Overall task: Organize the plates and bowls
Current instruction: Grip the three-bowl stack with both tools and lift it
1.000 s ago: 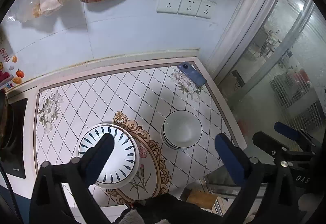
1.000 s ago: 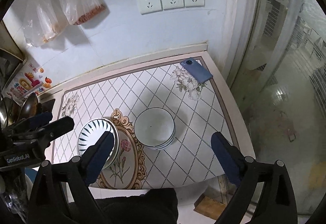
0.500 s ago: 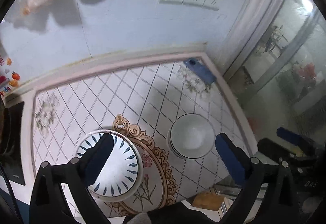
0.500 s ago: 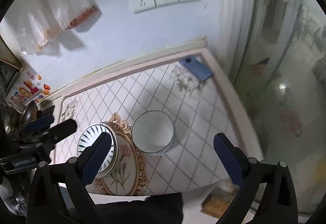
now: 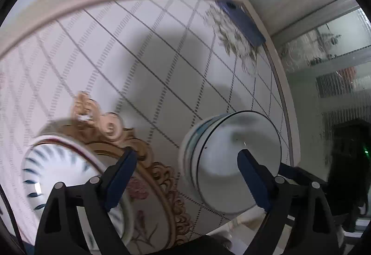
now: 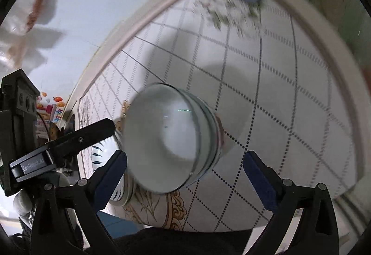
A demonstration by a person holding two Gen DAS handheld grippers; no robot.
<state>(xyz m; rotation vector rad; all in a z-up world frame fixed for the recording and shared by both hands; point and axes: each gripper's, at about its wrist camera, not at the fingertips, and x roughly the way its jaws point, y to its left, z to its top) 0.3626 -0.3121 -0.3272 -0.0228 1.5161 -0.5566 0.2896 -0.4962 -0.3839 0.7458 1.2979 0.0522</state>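
Fingers [image 6: 111, 176] apart beside upright bowls [image 6: 167, 139]

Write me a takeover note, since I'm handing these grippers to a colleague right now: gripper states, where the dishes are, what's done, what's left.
Left gripper: open, empty, low over the counter between the dishes.
Right gripper: open, empty, in front of the bowls.
Striped plate sits on the tablecloth, stacked white bowls to its right, apart.
Nothing grasped yet; both dishes still need organizing.

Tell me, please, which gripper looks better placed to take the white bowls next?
Right, probably: the white bowls sit between the right gripper's open fingers, while the left gripper straddles the gap beside the striped plate.
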